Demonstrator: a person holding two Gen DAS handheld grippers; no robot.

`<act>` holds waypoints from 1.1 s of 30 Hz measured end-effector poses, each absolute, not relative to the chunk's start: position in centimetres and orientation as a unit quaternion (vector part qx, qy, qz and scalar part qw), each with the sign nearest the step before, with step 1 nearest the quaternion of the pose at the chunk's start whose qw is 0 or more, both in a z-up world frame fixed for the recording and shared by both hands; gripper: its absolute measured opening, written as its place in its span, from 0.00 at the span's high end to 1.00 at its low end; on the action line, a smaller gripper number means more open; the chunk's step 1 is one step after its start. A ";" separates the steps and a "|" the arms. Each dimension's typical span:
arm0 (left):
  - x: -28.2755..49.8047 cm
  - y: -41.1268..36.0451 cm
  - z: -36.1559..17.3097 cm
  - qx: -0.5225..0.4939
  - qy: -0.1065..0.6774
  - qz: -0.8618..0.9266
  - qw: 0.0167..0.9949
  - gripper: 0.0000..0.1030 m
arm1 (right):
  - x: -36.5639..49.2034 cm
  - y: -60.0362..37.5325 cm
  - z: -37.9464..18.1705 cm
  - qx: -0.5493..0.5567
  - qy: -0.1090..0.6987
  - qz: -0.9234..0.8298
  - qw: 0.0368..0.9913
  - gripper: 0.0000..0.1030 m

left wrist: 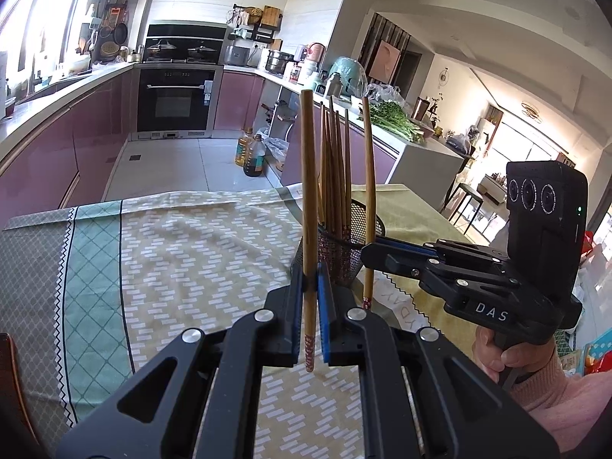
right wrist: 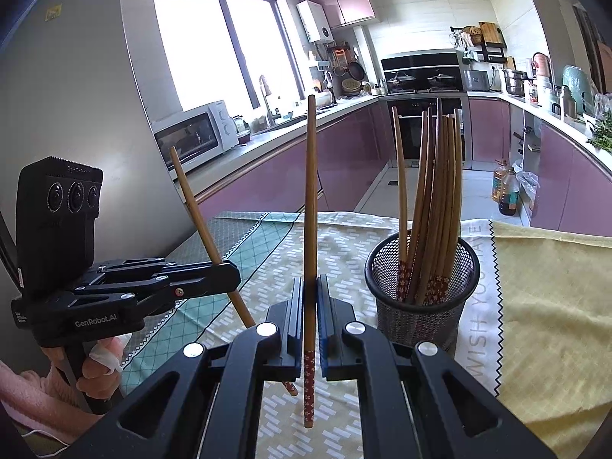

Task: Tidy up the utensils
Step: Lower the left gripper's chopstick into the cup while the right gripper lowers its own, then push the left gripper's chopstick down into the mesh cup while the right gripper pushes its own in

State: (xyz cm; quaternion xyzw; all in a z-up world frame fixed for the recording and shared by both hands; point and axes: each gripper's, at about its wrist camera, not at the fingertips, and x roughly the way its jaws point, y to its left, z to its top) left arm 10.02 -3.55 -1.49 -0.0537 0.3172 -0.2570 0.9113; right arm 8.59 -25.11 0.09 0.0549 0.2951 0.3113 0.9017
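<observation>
In the left wrist view my left gripper (left wrist: 310,279) is shut on a brown chopstick (left wrist: 309,191) that stands upright, its red patterned end hanging below the pads. Just behind it stands a black mesh holder (left wrist: 340,256) with several chopsticks in it. My right gripper (left wrist: 367,256) reaches in from the right, shut on a second chopstick (left wrist: 369,191) beside the holder. In the right wrist view my right gripper (right wrist: 310,287) pinches its upright chopstick (right wrist: 310,210). The left gripper (right wrist: 229,271) holds a tilted chopstick (right wrist: 195,206). The holder (right wrist: 420,306) stands to the right.
A patterned green and beige tablecloth (left wrist: 172,252) covers the table, with a yellow cloth (right wrist: 554,306) on its right part. Beyond the table's far edge lie the kitchen floor, oil bottles (left wrist: 250,155) and purple cabinets. A person's hands in pink sleeves (left wrist: 554,390) hold both grippers.
</observation>
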 end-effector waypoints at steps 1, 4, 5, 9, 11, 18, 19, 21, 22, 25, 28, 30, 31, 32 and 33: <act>10.1 -3.6 -1.4 -0.053 0.316 -0.257 0.911 0.92 | 8.6 -25.2 0.1 0.054 0.294 0.311 0.902 0.94; 10.0 -3.7 -1.2 -0.052 0.314 -0.260 0.912 0.92 | 8.7 -25.3 0.2 0.054 0.292 0.310 0.903 0.94; 10.0 -3.7 -1.2 -0.051 0.314 -0.260 0.912 0.92 | 8.7 -25.3 0.2 0.054 0.292 0.310 0.903 0.94; 10.1 -4.0 -1.1 -0.049 0.312 -0.262 0.912 0.92 | 8.7 -25.2 0.3 0.054 0.291 0.309 0.904 0.94; 10.1 -4.1 -1.1 -0.047 0.311 -0.263 0.912 0.92 | 8.7 -25.3 0.3 0.054 0.290 0.309 0.904 0.95; 10.1 -4.3 -0.9 -0.042 0.309 -0.264 0.913 0.92 | 8.8 -25.7 0.6 0.054 0.286 0.306 0.907 0.94; 10.2 -4.3 -0.9 -0.041 0.308 -0.265 0.913 0.92 | 8.8 -25.8 0.6 0.054 0.285 0.306 0.907 0.94; 10.2 -4.4 -0.9 -0.041 0.307 -0.265 0.913 0.92 | 8.8 -25.8 0.7 0.053 0.283 0.305 0.908 0.94; 10.2 -4.4 -0.8 -0.040 0.307 -0.265 0.913 0.92 | 8.8 -25.9 0.7 0.054 0.283 0.306 0.908 0.95; 10.2 -4.5 -0.8 -0.040 0.307 -0.266 0.913 0.92 | 8.7 -25.9 0.8 0.053 0.280 0.305 0.909 0.95; 10.2 -4.5 -0.8 -0.040 0.307 -0.266 0.913 0.92 | 8.8 -25.8 0.8 0.053 0.280 0.304 0.909 0.94; 10.2 -4.5 -0.8 -0.039 0.306 -0.266 0.914 0.92 | 8.8 -25.9 0.8 0.054 0.279 0.304 0.909 0.94; 10.2 -4.5 -0.7 -0.039 0.306 -0.266 0.913 0.92 | 8.8 -25.9 0.8 0.054 0.279 0.304 0.909 0.94; 10.2 -4.5 -0.7 -0.039 0.306 -0.267 0.913 0.92 | 8.9 -25.8 0.8 0.054 0.278 0.303 0.910 0.94; 10.2 -4.5 -0.7 -0.040 0.306 -0.267 0.913 0.92 | 9.0 -25.9 0.9 0.055 0.278 0.302 0.910 0.94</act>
